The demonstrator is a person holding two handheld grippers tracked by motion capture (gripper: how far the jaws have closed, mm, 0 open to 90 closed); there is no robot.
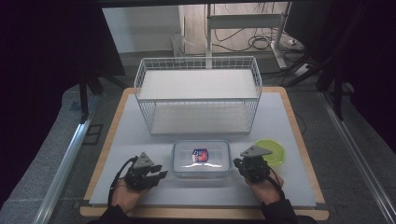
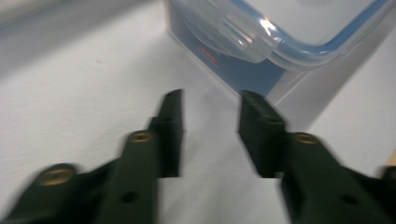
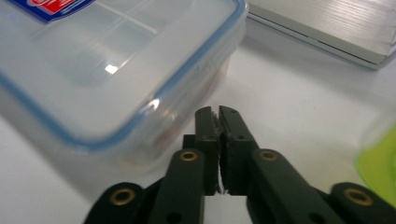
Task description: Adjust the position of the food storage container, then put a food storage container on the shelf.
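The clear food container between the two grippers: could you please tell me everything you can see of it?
The food container is a rectangular box of clear plastic with rounded corners, its lid on and edged by a blue seal. A red and blue label sits on the lid. A clear latch flap hangs at one side. It lies flat on the white table, in front of the wire basket. The left gripper, jaws apart, stands just short of it; the right gripper, jaws together, is at its other side.

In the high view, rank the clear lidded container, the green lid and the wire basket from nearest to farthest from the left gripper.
From the left gripper:
1. Clear lidded container, just to its right at the table's front.
2. Wire basket, beyond it toward the far edge.
3. Green lid, far right, past the container and beside the right gripper.
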